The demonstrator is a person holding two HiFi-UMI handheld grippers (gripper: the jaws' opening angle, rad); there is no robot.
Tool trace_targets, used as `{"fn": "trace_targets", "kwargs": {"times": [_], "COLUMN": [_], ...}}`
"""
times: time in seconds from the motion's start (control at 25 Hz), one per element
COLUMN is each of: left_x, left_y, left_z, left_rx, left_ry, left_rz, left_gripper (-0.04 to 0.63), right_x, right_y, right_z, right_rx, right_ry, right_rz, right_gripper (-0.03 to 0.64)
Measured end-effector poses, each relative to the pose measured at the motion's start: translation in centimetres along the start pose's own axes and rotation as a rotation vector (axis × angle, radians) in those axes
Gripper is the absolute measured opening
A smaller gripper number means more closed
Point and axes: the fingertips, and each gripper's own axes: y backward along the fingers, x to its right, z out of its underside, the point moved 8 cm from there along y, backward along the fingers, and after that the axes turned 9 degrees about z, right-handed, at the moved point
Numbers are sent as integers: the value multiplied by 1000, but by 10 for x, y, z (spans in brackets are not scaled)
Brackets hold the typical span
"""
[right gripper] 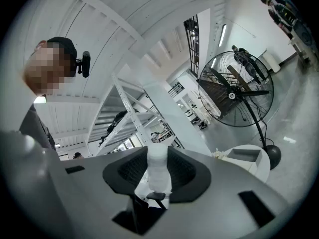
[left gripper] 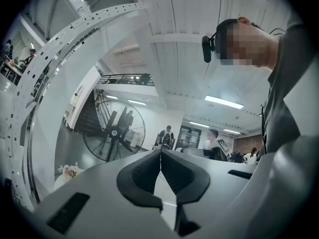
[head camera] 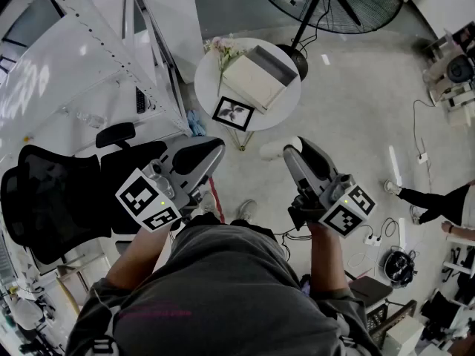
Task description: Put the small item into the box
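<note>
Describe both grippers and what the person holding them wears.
Both the left gripper and right gripper have smooth grey shells tapering to two jaws lined with black ribbed pads. Each carries a cube of black-and-white square markers. The person wears a grey short-sleeved shirt.

The small white item [right gripper: 158,171] shows only as a pale, soft-edged strip clamped between the pads of the right gripper [right gripper: 158,157]. Its lower end is lost behind the gripper's body, and what it is cannot be told. In the head view the fan [head camera: 326,6] is cut off by the top edge, and a bystander [head camera: 438,199] by the right edge. The black chair [head camera: 52,199] is partly covered by the left gripper [head camera: 215,150]. The pattern on the card [head camera: 233,113] is too small to make out.
</note>
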Motion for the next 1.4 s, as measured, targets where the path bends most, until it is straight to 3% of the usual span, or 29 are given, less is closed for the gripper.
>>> {"fn": "trace_targets", "kwargs": {"times": [0.56,1.4], "left_x": [1,45], "left_y": [-14,-72], "left_z": [4,29], "left_rx": [-15,-32], "left_ry": [-3,-21], "left_rz": [-2,-45], "left_gripper": [21,21], "right_x": [14,80], "right_y": [5,62], "right_z": [-5,-17], "right_rx": [13,-8], "right_ry": [-3,-59], "right_rz": [13,12], "right_gripper": [129,129]}}
